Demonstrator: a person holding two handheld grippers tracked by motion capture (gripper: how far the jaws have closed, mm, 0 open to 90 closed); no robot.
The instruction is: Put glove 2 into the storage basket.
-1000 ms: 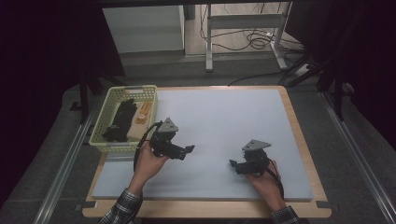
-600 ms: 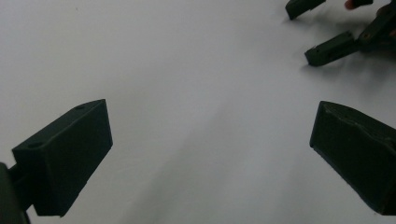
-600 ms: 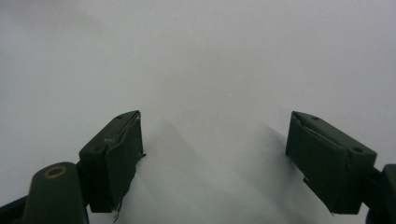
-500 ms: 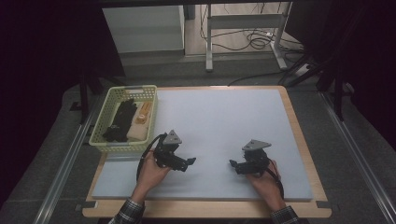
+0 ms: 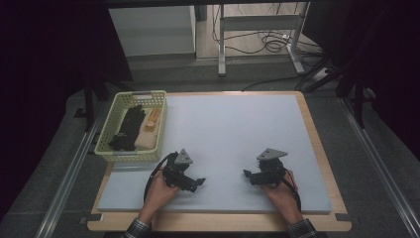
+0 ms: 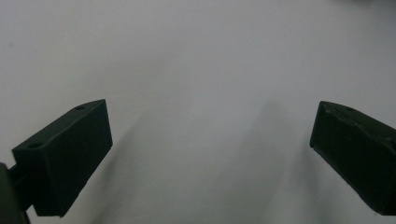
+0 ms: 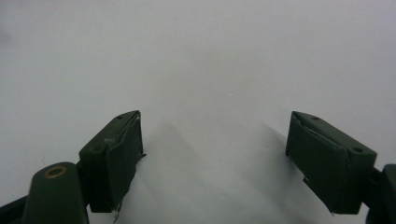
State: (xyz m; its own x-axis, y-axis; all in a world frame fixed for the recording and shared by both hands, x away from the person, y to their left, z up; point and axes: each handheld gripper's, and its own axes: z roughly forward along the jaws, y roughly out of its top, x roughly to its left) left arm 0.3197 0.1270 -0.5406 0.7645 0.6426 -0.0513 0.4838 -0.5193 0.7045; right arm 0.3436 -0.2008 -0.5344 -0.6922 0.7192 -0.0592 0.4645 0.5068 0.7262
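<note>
My left gripper (image 5: 199,181) rests low on the pale grey mat (image 5: 233,129) near its front edge, right of the basket, pointing right. In the left gripper view its jaws stand wide apart over bare mat, so the left gripper (image 6: 210,154) is open and holds nothing. My right gripper (image 5: 246,174) lies at the front right of the mat and points left toward the other one. It is the same in the right gripper view: the right gripper (image 7: 215,158) is open with only mat between its jaws.
A pale green basket (image 5: 116,152) stands at the mat's left edge, holding black gloves (image 5: 127,129) and a tan cloth item (image 5: 148,130). The mat lies on a wooden board (image 5: 324,163). Beyond the table are a cabinet (image 5: 151,29), a metal frame and floor cables (image 5: 270,42).
My left gripper has moved away from the basket, down and right toward the front of the mat. The right gripper has stayed in place.
</note>
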